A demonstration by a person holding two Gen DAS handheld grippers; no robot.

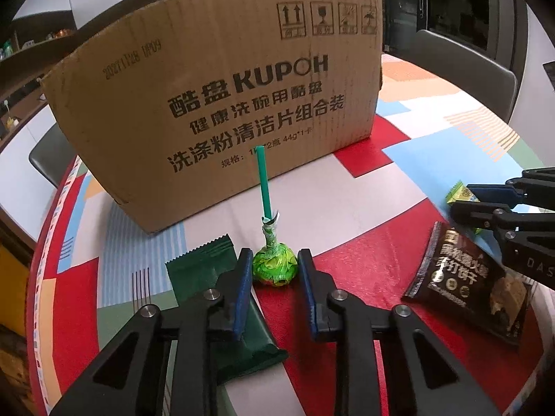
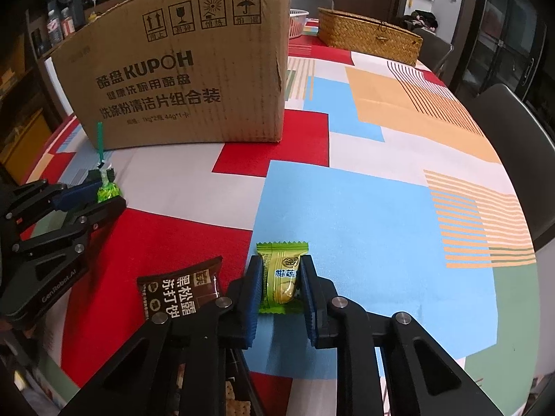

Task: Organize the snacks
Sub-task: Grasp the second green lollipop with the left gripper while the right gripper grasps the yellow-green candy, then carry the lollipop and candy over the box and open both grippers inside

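Observation:
My left gripper [image 1: 274,263] is shut on a green-wrapped lollipop [image 1: 275,266], its teal stick [image 1: 264,183] pointing up in front of the cardboard box [image 1: 222,104]. It also shows in the right wrist view [image 2: 108,190]. My right gripper [image 2: 280,279] is shut on a yellow-green candy packet [image 2: 281,277], which rests on the tablecloth. A dark brown cracker packet [image 1: 468,280] lies between the grippers, also in the right wrist view [image 2: 182,293]. A dark green snack packet [image 1: 215,277] lies under my left gripper's left finger.
The box [image 2: 184,69] stands open-topped at the back of the colourful patterned tablecloth [image 2: 381,208]. A woven basket [image 2: 367,34] and a white basket [image 2: 298,22] sit far behind. Grey chairs [image 2: 513,145] stand around the table.

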